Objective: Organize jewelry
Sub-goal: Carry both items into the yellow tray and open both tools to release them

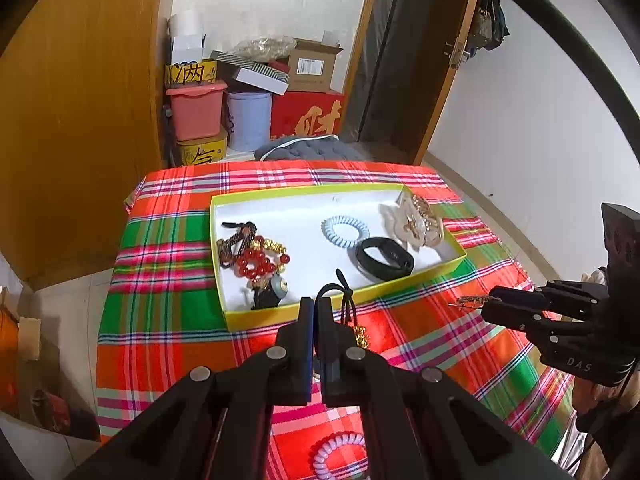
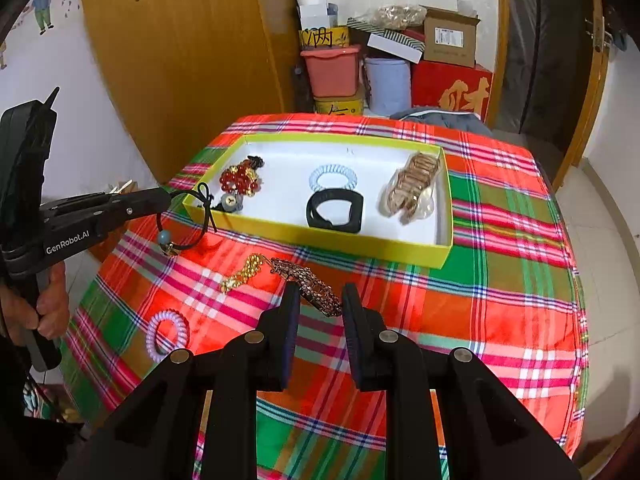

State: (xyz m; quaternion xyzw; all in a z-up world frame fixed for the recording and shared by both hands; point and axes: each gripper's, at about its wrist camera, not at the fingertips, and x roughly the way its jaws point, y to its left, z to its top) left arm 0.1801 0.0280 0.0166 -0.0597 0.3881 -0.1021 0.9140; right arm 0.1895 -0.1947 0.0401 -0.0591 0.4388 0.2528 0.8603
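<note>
A yellow-rimmed white tray [image 1: 454,245] [image 2: 436,258] sits on the plaid cloth and holds red beads [image 2: 237,179], a blue coil tie [image 2: 333,176], a black band [image 2: 335,211] and a gold bracelet in a clear bag [image 2: 412,188]. My left gripper [image 1: 318,302] [image 2: 166,196] is shut on a black cord bracelet [image 2: 198,220] with a blue bead, lifted near the tray's front left corner. My right gripper [image 2: 320,294] [image 1: 486,306] is open around a brown ornate hair clip [image 2: 310,286]. A gold bead bracelet [image 2: 240,274] and a lilac coil tie [image 2: 167,336] lie on the cloth.
The plaid-covered table [image 2: 500,300] ends at the left and right. Behind it stand a wooden wardrobe [image 2: 180,60], stacked boxes and bins [image 2: 384,56] and a dark doorway [image 2: 548,48].
</note>
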